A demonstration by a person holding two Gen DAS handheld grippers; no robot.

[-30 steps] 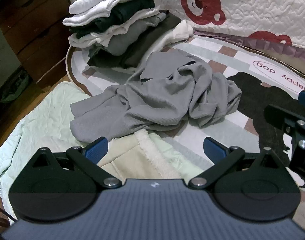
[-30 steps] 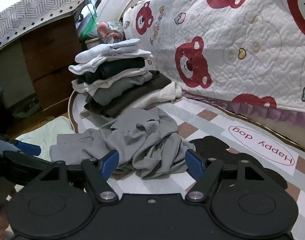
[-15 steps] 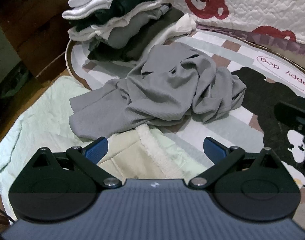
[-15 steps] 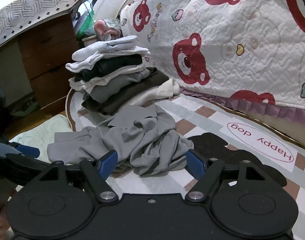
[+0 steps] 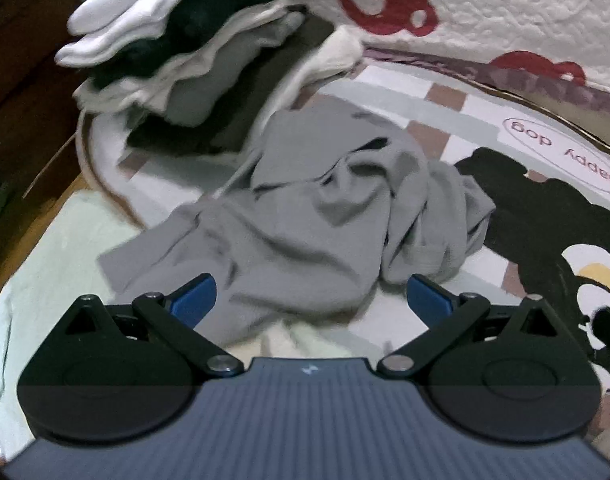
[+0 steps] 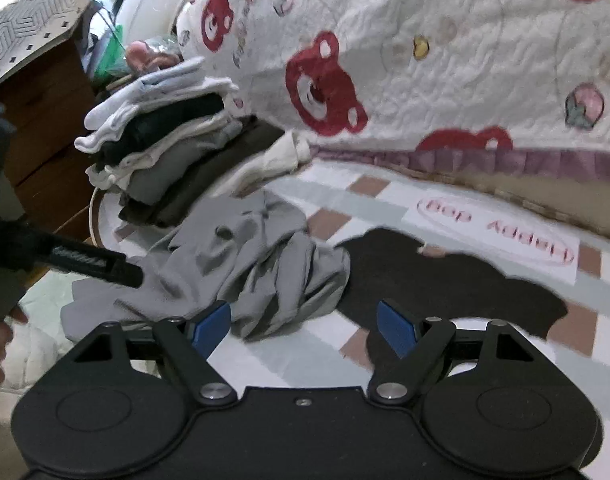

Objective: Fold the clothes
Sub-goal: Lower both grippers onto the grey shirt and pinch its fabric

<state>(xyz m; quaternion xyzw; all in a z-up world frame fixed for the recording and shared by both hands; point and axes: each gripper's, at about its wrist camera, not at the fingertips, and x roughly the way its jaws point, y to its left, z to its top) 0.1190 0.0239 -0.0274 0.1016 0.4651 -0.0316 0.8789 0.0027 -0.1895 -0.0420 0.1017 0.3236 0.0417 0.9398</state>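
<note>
Grey garment (image 5: 317, 216): crumpled in a loose heap on the checked mat (image 6: 385, 208), near the mat's rounded left edge; one flat flap reaches toward the pale green blanket (image 5: 37, 256) beyond that edge.

Stack of folded clothes (image 6: 165, 140): white, dark green and grey layers, at the mat's far left corner, just behind the heap and touching its back edge or nearly so.

Open room: bare mat to the right of the heap, over the black dog print (image 6: 445, 276) and the "Happy dog" label (image 5: 561, 160); far side closed by the bear-print quilt (image 6: 445, 60); wooden drawers (image 6: 37, 120) stand off the left.

Left gripper (image 5: 311, 300): tongs spread wide, pointed over the heap's near edge, holding nothing; blurred view.

Right gripper (image 6: 303, 326): tongs spread, empty, level above the heap's right end; its left blue fingertip (image 6: 209, 326) overlaps the cloth in view, contact uncertain.
</note>
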